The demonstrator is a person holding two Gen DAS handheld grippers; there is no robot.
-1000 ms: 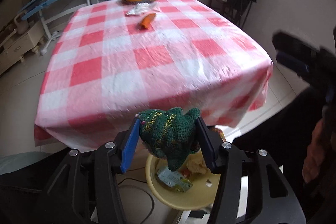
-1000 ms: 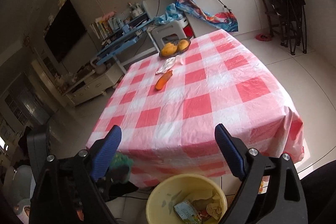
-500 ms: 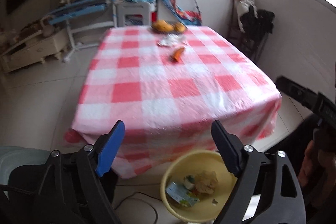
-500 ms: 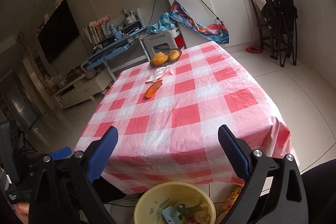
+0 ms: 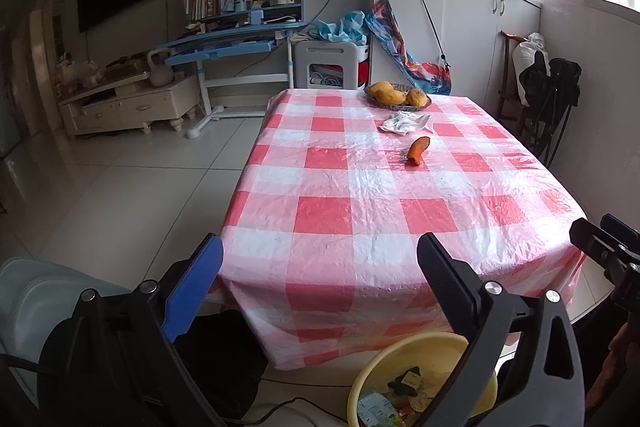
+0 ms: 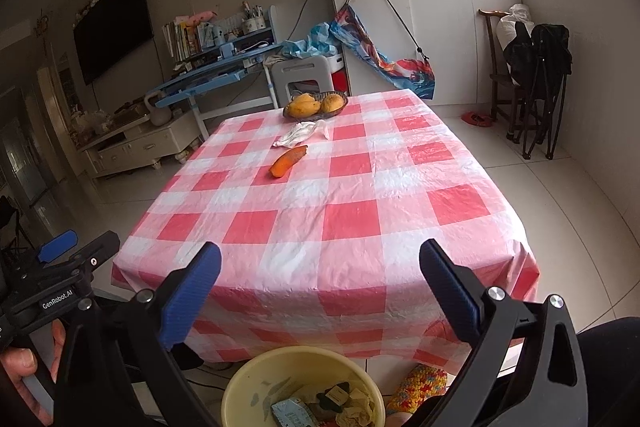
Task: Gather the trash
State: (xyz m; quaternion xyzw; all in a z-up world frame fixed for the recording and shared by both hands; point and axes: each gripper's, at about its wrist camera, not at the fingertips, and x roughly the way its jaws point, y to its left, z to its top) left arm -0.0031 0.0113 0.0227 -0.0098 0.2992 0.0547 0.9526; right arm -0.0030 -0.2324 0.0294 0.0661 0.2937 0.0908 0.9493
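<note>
Both the left gripper [image 5: 318, 255] and right gripper [image 6: 320, 263] gape empty, jaws just widened. Only the right view shows the left hand [image 6: 24, 367]. Carrot [image 6: 288, 161] lies mid-counter [image 6: 348, 219]; bin [image 6: 248, 383] below the near edge.

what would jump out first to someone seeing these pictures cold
The red-and-white checked plastic tablecloth fills the middle of both views. On its far half lie an orange carrot-like piece, a crumpled white wrapper and a dark basket of yellow mangoes. In front of the table's near edge, on the floor, a round yellow bin already holds scraps, framed by the open, empty right gripper.
</note>
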